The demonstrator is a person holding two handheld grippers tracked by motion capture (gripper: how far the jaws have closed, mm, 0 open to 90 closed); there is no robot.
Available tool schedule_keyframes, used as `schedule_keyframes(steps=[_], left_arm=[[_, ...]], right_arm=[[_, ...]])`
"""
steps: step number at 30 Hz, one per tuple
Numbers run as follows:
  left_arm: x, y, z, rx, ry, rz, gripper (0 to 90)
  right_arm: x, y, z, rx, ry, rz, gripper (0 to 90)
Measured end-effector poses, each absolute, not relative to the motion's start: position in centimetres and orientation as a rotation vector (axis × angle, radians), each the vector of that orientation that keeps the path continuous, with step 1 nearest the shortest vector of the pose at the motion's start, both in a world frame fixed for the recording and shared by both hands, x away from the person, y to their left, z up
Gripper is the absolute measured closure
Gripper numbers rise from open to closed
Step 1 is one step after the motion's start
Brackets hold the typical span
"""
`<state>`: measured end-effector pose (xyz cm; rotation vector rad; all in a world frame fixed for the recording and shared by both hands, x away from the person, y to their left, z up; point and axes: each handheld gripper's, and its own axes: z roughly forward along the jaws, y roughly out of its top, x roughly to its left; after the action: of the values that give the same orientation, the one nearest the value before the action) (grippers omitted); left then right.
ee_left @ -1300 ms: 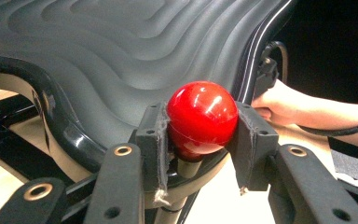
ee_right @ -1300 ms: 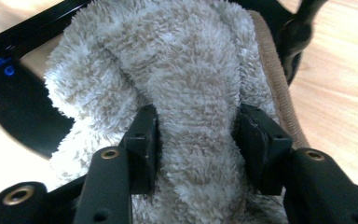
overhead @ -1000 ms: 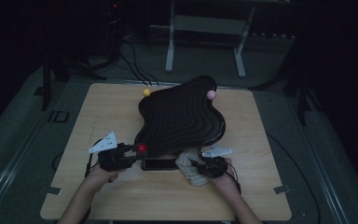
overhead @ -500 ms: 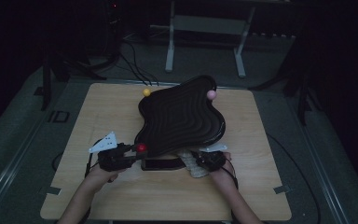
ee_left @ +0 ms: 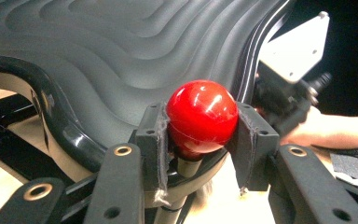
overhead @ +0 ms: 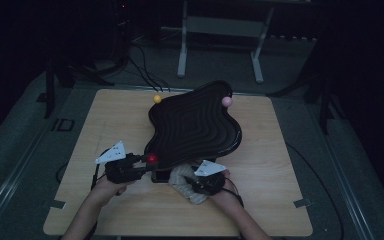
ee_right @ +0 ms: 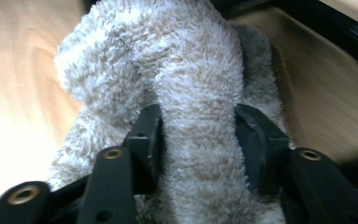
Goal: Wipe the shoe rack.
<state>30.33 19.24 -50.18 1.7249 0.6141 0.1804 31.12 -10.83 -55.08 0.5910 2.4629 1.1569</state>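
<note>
So in the high view the wooden table [overhead: 280, 200] sits mid-frame in a pretty dark room, and the big black wavy-ridged board [overhead: 195, 125] takes up the centre of it, raised on some dark base at its near edge. The left gripper [overhead: 142, 162] is in the lower left part of the frame, and its jaws are clamped on the red ball knob [overhead: 152, 158] at the board's near-left corner — the left gripper view makes this super clear, with the red knob [ee_left: 201, 116] dead centre, squeezed between the two black pads and sitting on a short stem, the ridged board surface [ee_left: 121, 56] spreading across the upper left. There's also a yellow knob [overhead: 157, 99] at the board's far-left edge and a pink one [overhead: 226, 101] at the far-right corner, both untouched. The right gripper [overhead: 192, 182] is lower centre, just below the board's near edge, and it's pinching a fluffy cream-white cloth [overhead: 182, 180] that lies bunched on the table right beside the base. In the right gripper view the cloth [ee_right: 196, 93] bulges up between the jaws, a thick fold of it caught between the pads — table wood is blurred on either side. In the left gripper view the other gripper's grey plate [ee_left: 298, 46] and a hand [ee_left: 326, 133] show at the right edge.
</note>
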Motion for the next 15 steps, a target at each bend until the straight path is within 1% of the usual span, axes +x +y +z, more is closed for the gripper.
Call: schedule_keyframes(steps=[2, 7, 10, 15], left_arm=[[30.3, 19.2, -50.1, 1.728, 0.617, 0.178, 59.7], [30.3, 19.2, -50.1, 1.731, 0.623, 0.180, 59.7], [30.2, 19.2, -50.1, 1.730, 0.621, 0.184, 59.7], [30.2, 19.3, -50.1, 1.731, 0.617, 0.188, 59.8]], right_arm=[[30.7, -8.8, -55.3, 0.524, 2.470, 1.123, 46.1], [29.8, -5.4, -55.6, 0.428, 2.446, 1.061, 45.8], [29.9, -4.6, -55.6, 0.417, 2.453, 1.057, 48.6], [30.3, -6.4, -55.5, 0.390, 2.480, 1.089, 57.3]])
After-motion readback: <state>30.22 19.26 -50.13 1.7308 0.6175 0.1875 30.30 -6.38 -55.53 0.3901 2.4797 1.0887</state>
